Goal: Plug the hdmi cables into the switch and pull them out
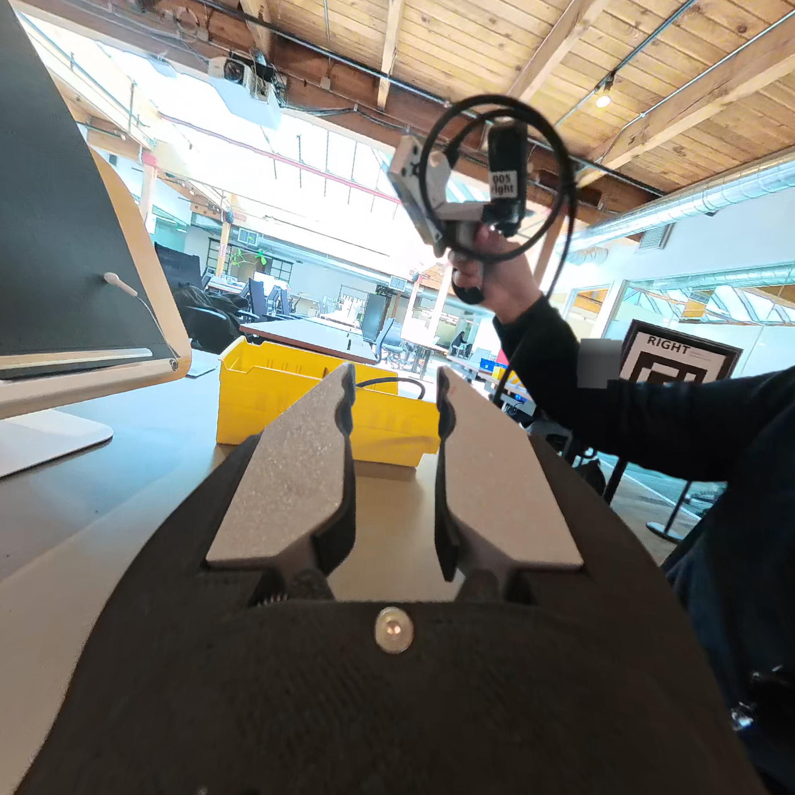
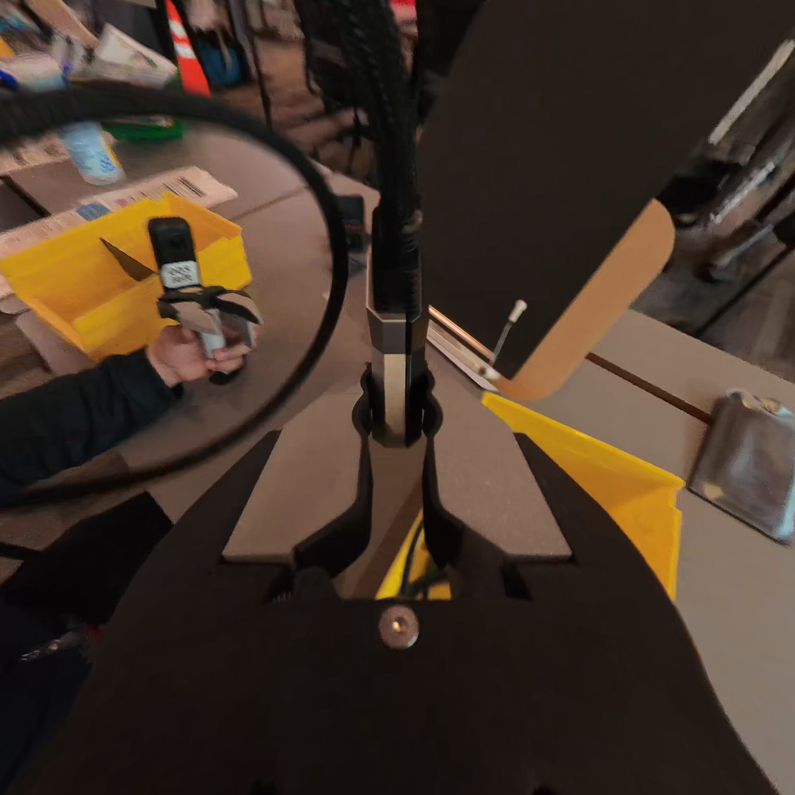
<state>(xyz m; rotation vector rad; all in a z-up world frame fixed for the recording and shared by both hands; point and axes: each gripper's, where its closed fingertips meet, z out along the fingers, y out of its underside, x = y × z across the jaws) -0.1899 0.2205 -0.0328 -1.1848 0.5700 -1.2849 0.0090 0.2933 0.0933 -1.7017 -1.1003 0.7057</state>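
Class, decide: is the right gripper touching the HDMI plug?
Touching. The right wrist view shows the right gripper with both fingertips pressed against the HDMI plug.

The bin (image 1: 275,404) just beyond the jaws is bright yellow. The cable (image 2: 393,172) held between the jaws is black with a woven pattern, and its plug (image 2: 389,344) is grey. The desk (image 1: 64,580) under the jaws is pale beige.
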